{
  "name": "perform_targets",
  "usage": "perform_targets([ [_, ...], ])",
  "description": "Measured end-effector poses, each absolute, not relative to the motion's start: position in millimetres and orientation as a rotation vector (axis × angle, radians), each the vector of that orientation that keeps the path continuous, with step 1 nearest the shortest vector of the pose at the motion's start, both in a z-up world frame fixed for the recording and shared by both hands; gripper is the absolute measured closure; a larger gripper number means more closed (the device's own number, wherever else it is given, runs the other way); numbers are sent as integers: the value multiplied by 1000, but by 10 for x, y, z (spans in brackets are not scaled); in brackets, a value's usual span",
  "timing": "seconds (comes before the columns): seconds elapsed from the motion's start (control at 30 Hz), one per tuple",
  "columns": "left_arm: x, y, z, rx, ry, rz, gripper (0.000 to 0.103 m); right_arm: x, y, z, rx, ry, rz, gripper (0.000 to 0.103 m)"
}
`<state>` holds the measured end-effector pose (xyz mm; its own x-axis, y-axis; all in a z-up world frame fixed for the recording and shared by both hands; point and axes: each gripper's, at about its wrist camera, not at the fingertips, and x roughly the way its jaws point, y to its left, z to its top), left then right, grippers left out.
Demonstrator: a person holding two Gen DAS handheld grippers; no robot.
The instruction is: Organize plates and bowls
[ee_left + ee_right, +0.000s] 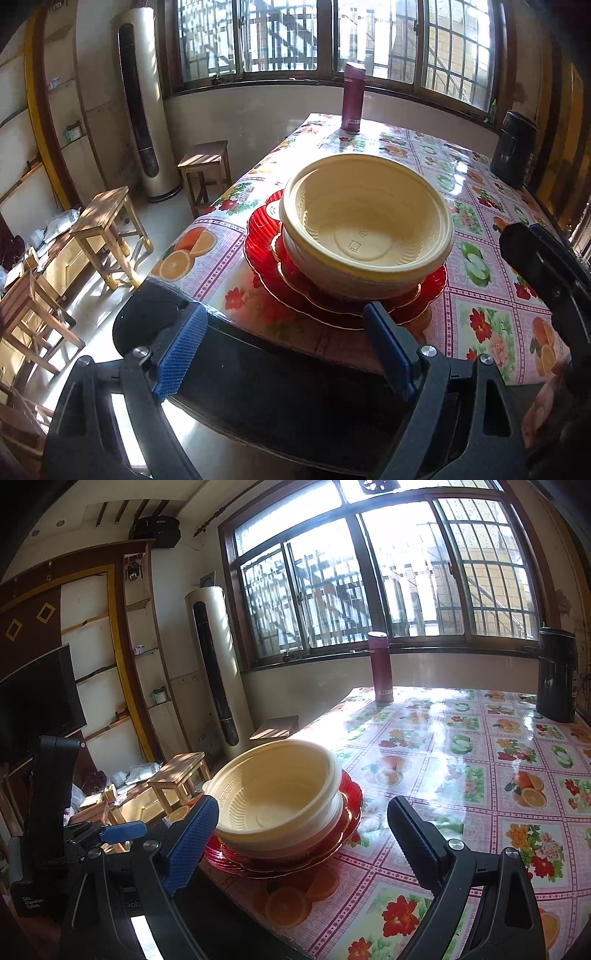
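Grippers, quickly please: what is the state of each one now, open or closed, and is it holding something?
Left gripper: open, holding nothing.
Right gripper: open, holding nothing.

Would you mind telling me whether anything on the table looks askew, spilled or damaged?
Nothing is spilled or broken. The cream bowls sit nested on the red plates, but off-centre, toward the stack's right side in the left wrist view. The plates lie close to the table edge.
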<state>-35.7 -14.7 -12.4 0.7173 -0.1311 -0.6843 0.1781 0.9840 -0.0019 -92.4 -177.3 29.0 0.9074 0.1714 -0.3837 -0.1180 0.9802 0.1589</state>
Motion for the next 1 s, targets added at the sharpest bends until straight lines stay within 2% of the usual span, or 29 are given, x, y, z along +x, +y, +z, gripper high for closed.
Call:
perform_targets([
  [1.0, -241, 30, -244, 50, 783, -104, 16, -870, -1683, 206, 139, 439, 183, 9],
])
